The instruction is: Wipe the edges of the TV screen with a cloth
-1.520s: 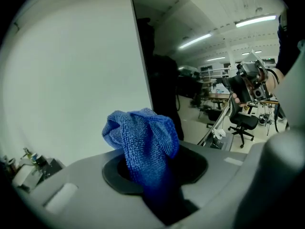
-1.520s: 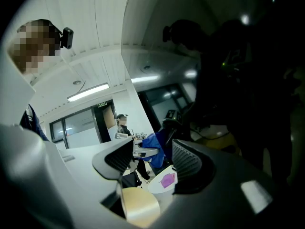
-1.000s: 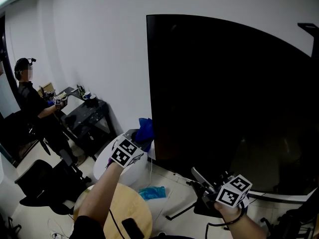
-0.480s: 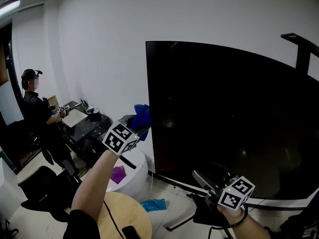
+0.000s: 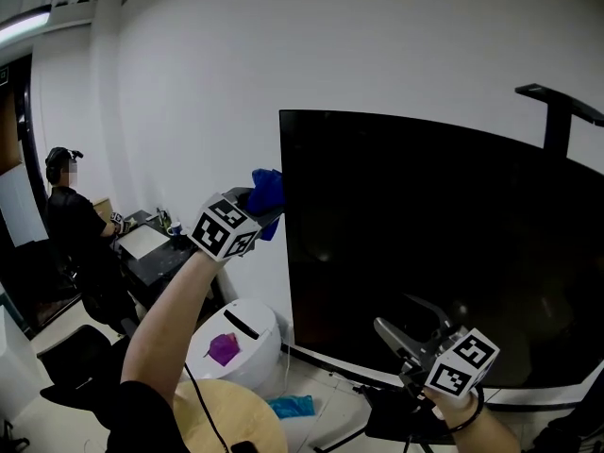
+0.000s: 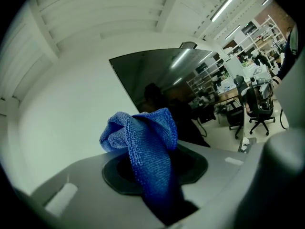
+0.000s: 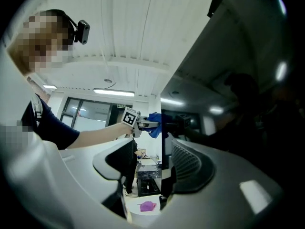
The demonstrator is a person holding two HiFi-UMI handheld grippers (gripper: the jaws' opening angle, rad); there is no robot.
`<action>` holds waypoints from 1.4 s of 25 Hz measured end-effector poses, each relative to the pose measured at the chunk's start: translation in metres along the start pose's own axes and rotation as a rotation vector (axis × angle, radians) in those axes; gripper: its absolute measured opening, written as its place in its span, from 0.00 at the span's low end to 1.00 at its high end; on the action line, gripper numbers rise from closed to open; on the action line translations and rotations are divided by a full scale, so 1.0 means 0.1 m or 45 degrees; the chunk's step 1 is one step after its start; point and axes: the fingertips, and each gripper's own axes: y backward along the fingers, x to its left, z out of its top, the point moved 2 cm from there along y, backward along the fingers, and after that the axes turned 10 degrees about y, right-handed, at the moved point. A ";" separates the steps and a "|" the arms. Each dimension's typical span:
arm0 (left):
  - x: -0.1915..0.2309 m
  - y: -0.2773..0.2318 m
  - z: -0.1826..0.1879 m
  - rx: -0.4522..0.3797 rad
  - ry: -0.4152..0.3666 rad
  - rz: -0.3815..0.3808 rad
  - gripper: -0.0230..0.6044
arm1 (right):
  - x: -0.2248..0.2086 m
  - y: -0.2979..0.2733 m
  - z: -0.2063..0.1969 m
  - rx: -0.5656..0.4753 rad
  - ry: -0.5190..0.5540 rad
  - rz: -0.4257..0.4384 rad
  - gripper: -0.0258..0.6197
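The jaws of our left gripper (image 5: 260,211) clench the blue cloth (image 5: 268,189), now risen beside the TV screen's (image 5: 425,243) left edge. We judge the top edge comes next. Our right gripper (image 5: 412,326) gapes empty.

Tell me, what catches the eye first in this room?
The big black TV screen against the white wall, filling the right half. Next, the blue cloth pinched in the left gripper, held up beside the screen's left edge; the right gripper is open, low before the screen.
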 end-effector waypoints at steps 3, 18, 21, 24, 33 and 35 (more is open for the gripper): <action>0.10 0.01 0.25 -0.015 -0.026 0.017 0.23 | -0.06 0.04 0.22 -0.020 0.052 -0.010 0.44; 0.56 0.19 1.28 -0.043 -0.159 0.112 0.23 | -0.22 0.20 0.79 -0.111 0.137 -0.041 0.44; 0.62 0.22 1.43 -0.023 -0.195 0.133 0.23 | -0.23 0.24 0.86 -0.122 0.153 -0.045 0.43; 0.68 0.31 1.59 -0.023 -0.220 0.143 0.23 | -0.22 0.28 0.90 -0.122 0.160 -0.043 0.43; 0.60 0.64 2.26 0.031 -0.455 0.208 0.22 | -0.23 0.47 0.95 -0.122 0.163 -0.076 0.43; 0.58 0.58 2.21 0.131 -0.545 0.231 0.22 | -0.21 0.50 0.99 -0.135 0.169 -0.076 0.43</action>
